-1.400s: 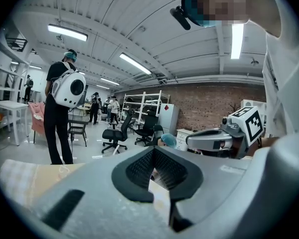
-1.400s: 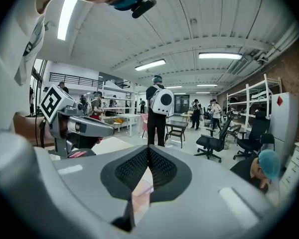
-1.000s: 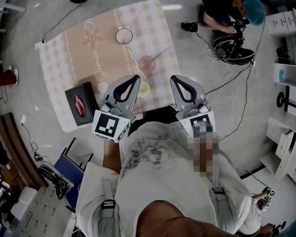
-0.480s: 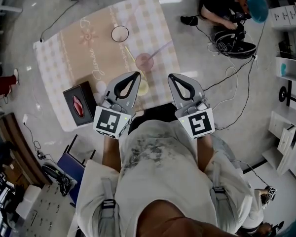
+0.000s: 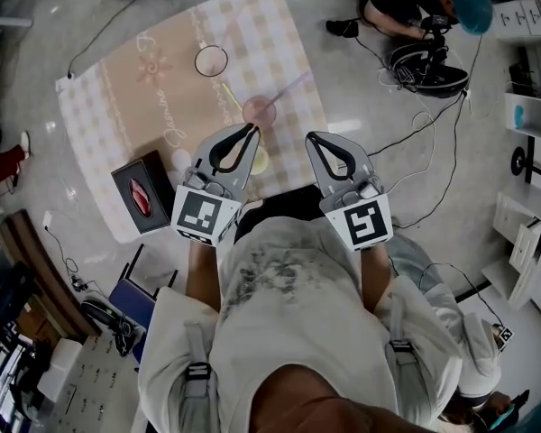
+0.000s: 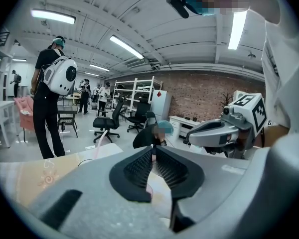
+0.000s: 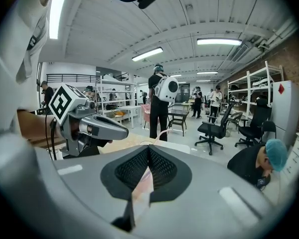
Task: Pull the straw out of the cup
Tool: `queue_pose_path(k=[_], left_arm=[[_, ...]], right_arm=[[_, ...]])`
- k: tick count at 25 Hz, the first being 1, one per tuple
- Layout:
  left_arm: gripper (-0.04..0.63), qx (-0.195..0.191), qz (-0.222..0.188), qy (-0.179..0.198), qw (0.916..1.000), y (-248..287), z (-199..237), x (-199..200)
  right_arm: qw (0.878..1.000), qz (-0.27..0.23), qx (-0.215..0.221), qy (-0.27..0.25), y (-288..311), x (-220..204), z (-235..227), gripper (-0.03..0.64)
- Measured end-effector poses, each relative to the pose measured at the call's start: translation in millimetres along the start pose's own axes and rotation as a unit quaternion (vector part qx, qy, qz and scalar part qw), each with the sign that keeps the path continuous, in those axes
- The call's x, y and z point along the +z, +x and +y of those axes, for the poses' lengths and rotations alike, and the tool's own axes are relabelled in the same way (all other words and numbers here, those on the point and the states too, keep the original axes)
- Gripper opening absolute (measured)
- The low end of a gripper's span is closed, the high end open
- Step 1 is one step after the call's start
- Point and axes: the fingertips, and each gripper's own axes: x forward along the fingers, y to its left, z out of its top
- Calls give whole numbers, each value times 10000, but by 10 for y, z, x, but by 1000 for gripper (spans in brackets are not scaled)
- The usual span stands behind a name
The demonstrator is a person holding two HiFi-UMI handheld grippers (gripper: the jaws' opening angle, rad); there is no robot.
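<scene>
Only the head view showed all three cups; the pink cup (image 5: 260,109) holding the straw (image 5: 288,88) stood near the table's (image 5: 117,97) right edge. The left gripper (image 6: 153,149), empty, had just been opening to a narrow gap. The right gripper (image 7: 148,149) was closed on nothing.

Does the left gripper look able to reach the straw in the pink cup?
Probably yes. The left gripper, whose empty jaws have just been opening, is just short of the pink cup, and nothing stands between it and the straw.
</scene>
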Motion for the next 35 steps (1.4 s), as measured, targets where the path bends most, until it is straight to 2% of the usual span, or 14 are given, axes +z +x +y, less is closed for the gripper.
queue_pose_path(k=[5,35], left_arm=[[40,-75,231,-44,9997,97,39,-107],[95,-208,704,104,9973,559,281,-465]], right_arm=[[10000,59,-44,62,24,-44,-44,11],[9988,300,-238,302,136,-281,-200,11]])
